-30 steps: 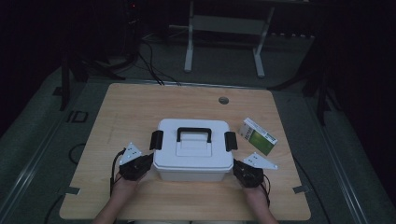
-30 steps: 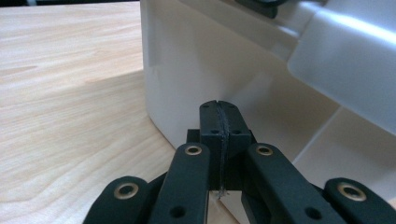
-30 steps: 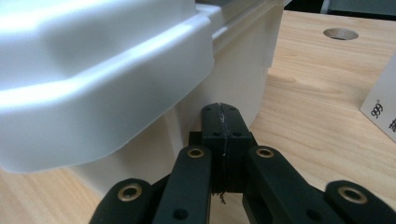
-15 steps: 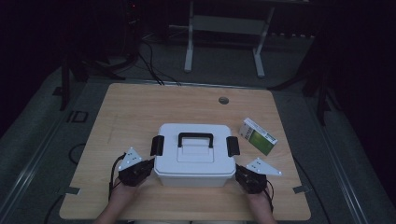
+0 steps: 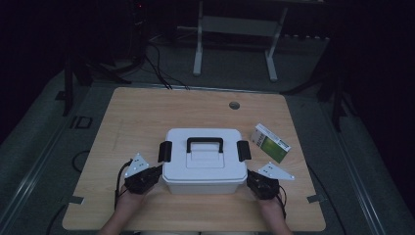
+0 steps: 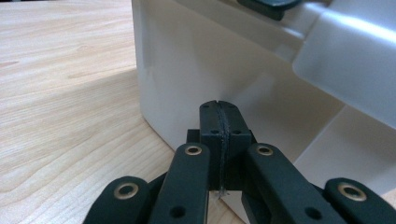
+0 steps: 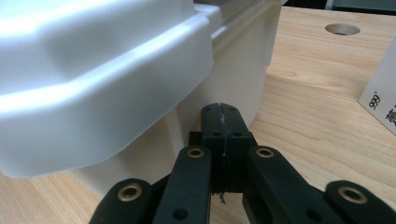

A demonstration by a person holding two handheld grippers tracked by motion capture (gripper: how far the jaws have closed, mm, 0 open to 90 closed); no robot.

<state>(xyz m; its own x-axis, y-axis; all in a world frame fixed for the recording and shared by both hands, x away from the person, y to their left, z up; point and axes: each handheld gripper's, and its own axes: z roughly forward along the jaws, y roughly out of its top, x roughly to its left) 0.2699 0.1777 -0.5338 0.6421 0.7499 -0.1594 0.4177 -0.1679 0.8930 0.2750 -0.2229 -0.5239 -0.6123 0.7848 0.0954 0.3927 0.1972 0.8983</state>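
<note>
White plastic storage box (image 5: 204, 161) is sitting just below table centre, lid on, black handle (image 5: 205, 143) on top and black latches at 9 and 3 o'clock. Compared w/ the frame a second ago, the box is sitting a bit closer to the person's edge, at 6 o'clock, and squarer to it; the gap to the green-and-white carton (image 5: 270, 143) at its 2 o'clock is looking wider. Judging by that, the box is getting dragged or nudged toward the person by both tools, prob. to bring it in reach for opening. Left gripper (image 5: 157, 171) is pressing against the box's left wall near the 7 o'clock corner, jaws pressed together w/ nothing between them, as its own view shows (image 6: 218, 106). Right gripper (image 5: 249, 175) is doing the same at the 5 o'clock corner, jaws also pressed together and empty, tips against the wall under the lid's rim (image 7: 220, 108). Both hands are sitting slightly nearer the 6 o'clock edge than in the earlier frame. Wooden table (image 5: 147, 112) is otherwise bare apart from a cable hole (image 5: 234, 105) at 12 o'clock. Latches aren't undone yet, so opening is prob. next.
</note>
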